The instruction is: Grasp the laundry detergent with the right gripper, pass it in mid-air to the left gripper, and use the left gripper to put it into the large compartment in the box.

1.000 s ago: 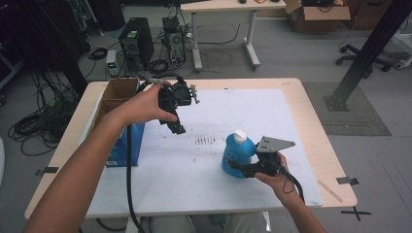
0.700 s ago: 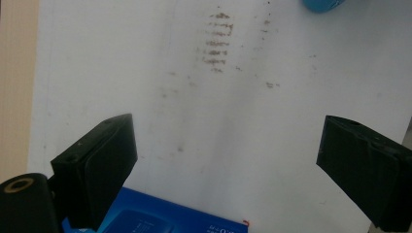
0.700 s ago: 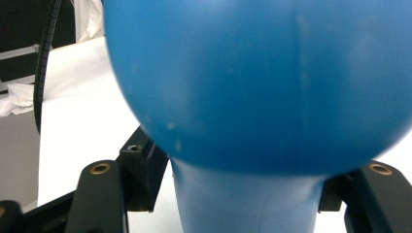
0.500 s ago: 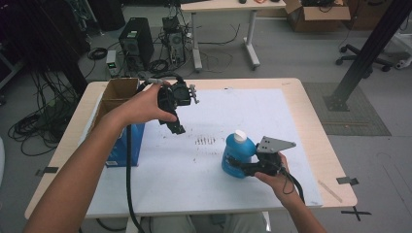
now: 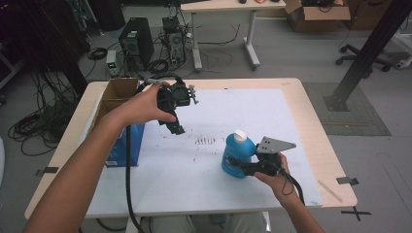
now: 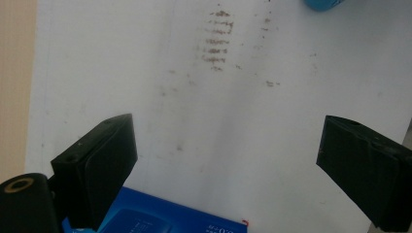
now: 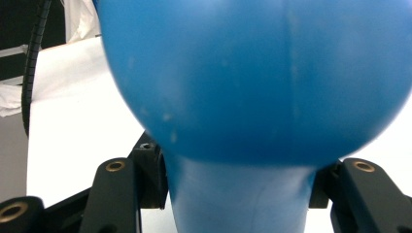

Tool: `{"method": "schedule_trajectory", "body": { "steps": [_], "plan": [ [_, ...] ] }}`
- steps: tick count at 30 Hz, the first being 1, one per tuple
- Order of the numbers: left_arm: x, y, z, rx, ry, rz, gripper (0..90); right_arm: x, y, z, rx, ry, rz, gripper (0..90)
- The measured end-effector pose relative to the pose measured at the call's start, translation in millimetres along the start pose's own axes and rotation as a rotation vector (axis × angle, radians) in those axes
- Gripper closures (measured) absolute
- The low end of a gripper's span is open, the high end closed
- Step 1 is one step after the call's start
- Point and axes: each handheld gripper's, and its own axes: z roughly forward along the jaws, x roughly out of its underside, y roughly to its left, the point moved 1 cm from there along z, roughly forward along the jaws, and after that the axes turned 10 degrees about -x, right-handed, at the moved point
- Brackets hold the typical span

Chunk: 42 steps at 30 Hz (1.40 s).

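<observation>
High view, left of frame: open cardboard box (image 5: 116, 92) beside a blue carton (image 5: 127, 145); white print on the carton's top is too blurred to read. Left gripper (image 5: 176, 127) raised left of centre, jaws spread wide, holding nothing. Right of centre: blue bottle (image 5: 238, 154), white cap, upright on the white sheet (image 5: 204, 174); no legible label. Right gripper (image 5: 239, 167), jaws just closing, clamps the bottle's narrow waist.

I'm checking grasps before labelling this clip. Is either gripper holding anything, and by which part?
The right gripper is clamped on the blue bottle, low on its narrower part. The left gripper holds nothing; its jaws stand open.
</observation>
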Motion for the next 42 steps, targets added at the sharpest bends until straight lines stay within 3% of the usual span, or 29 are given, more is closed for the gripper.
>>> {"method": "schedule_trajectory", "body": {
  "steps": [9, 15, 26, 42],
  "plan": [
    [-0.5, -0.3, -0.2, 0.000, 0.000, 0.001, 7.8, 0.0, 3.2, 0.0, 0.015, -0.002, -0.003, 43.5],
    [0.2, -0.4, -1.0, -0.001, 0.001, -0.001, 7.8, -2.6, 4.9, -1.2, -0.007, -0.006, 0.002, 43.7],
    [0.3, -5.4, -8.7, -0.003, -0.012, -0.005, 7.8, -26.6, 8.3, -16.4, -0.073, -0.002, -0.007, 43.7],
    [-0.8, -23.6, -47.6, 0.010, -0.037, 0.017, 7.5, -61.3, 17.4, -26.6, -0.166, 0.029, -0.062, 43.8]
  ]
}}
